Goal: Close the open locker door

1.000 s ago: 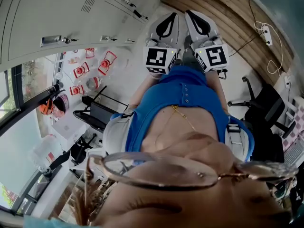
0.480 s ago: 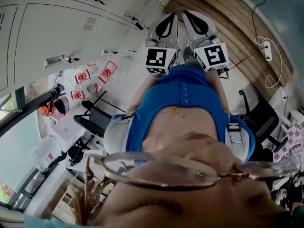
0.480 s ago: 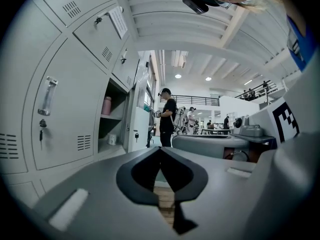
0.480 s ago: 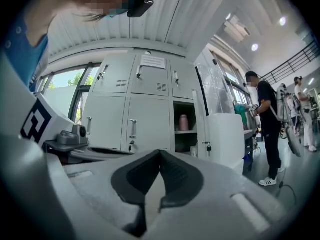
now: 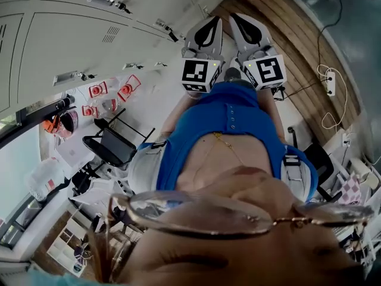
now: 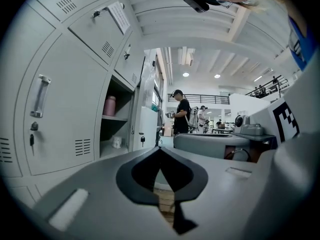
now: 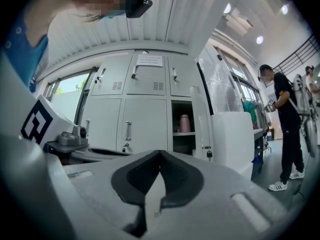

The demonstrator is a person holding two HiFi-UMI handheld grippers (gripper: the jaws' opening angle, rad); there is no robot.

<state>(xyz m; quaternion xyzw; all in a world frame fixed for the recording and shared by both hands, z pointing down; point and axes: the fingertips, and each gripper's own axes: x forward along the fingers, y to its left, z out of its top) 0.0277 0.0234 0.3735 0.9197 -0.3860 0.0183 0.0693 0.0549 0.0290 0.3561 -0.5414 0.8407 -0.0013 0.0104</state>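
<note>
The left claw [image 6: 160, 150] and the right claw [image 7: 160, 154] are each squeezed together and hold nothing. Both point toward the open locker [image 7: 182, 134], well apart from it. Its door [image 7: 202, 124] sticks out on the locker's right, with a key [image 7: 209, 154] hanging in it. A pink bottle [image 7: 184, 123] stands inside. Up and left of the locker is a paper sheet [image 7: 149, 60], its writing too small to read.

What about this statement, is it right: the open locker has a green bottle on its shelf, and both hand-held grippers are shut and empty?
Not quite. The bottle on the shelf of the open locker is pink, not green; the right gripper view shows it. The left hand-held gripper and the right hand-held gripper are indeed shut and empty.
</note>
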